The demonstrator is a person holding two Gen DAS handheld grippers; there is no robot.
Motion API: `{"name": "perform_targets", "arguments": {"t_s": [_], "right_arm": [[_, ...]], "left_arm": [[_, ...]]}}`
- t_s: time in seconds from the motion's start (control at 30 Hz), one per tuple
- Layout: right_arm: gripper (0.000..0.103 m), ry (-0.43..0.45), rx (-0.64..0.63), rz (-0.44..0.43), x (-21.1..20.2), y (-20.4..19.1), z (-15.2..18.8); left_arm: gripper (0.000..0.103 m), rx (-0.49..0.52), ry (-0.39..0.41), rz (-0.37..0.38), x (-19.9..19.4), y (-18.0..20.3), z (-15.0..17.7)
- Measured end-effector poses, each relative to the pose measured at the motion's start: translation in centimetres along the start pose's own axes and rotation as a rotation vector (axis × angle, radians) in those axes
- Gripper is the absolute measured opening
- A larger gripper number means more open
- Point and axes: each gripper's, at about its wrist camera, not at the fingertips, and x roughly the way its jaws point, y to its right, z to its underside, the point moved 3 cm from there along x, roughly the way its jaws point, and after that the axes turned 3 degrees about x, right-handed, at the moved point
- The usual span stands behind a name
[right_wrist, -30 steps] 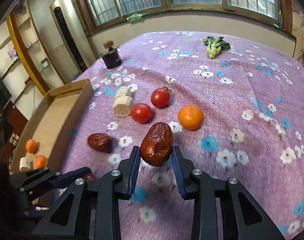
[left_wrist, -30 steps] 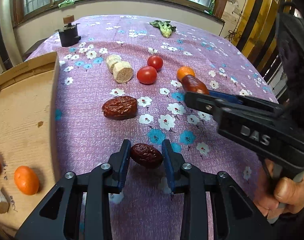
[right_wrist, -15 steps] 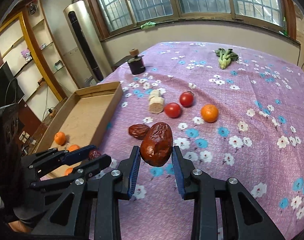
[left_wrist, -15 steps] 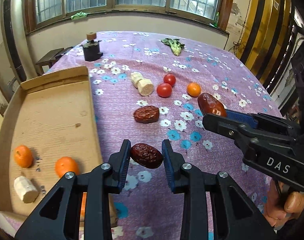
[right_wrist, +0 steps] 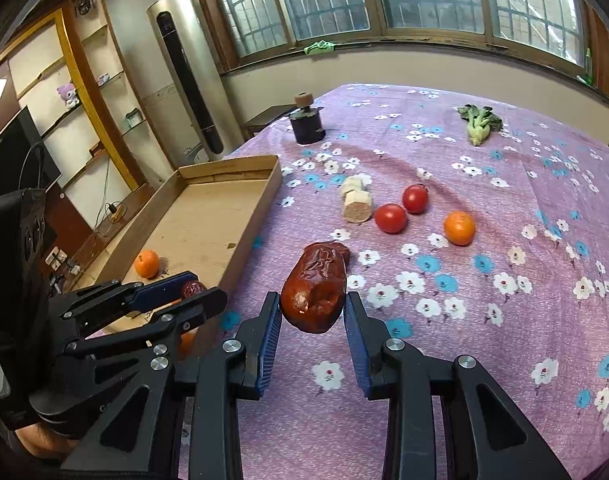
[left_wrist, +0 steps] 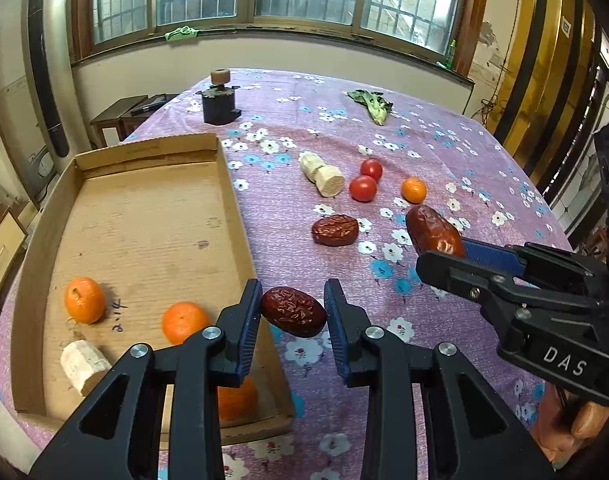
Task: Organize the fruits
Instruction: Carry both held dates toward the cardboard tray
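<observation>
Left tongs (left_wrist: 292, 312) pinching 1 dark wrinkled jujube (left_wrist: 293, 311), held off the cloth just past the near right wall of the cardboard tray (left_wrist: 232, 200). Right tongs (right_wrist: 313, 312) pinching a second, larger and glossier jujube (right_wrist: 316, 288), in the air over the purple flowered surface (right_wrist: 504, 320), right of the tray.

Left to right, done so far: tray holds 1 orange (left_wrist: 84, 299) near its left wall, 1 pale root piece (left_wrist: 82, 364) in front of it, a second orange (left_wrist: 185, 322) toward the middle, and a third orange (left_wrist: 238, 398) partly hidden under the left tongs.

Left on the cloth: pale root chunks (left_wrist: 322, 174), a third jujube (left_wrist: 335, 230), 2 tomatoes (left_wrist: 363, 188), 1 orange (left_wrist: 414, 190). Leafy green (left_wrist: 371, 105) and a dark jar (left_wrist: 218, 104) sit well back; whether they count for sorting I cannot tell.

Judgement: about halfway. Both carried jujubes have yet to be set down in the tray, then at least 4 fruits remain, plus the root chunks if they belong
</observation>
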Motion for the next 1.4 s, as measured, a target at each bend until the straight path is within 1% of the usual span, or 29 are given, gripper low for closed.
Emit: {"name": "perform_targets", "arguments": {"t_s": [0.4,1.07,1.4], "right_arm": [[0.033,-0.016,-0.041,-0.023,0.9,-2.5,-0.1],[0.032,-0.045,-0.09,-0.069,3.2,-5.6,-0.9],[0.032,-0.071,-0.126,-0.099,5.0,-8.1,-1.3]], "left_arm": [[0.029,-0.031,0.012,-0.016,-0.6,-2.2,0.2],[0.029,-0.086,0.0,-0.054,-0.3,-6.0,0.2],[0.029,-0.121,-0.009,-0.107,0.0,-9.5,-0.5]]}}
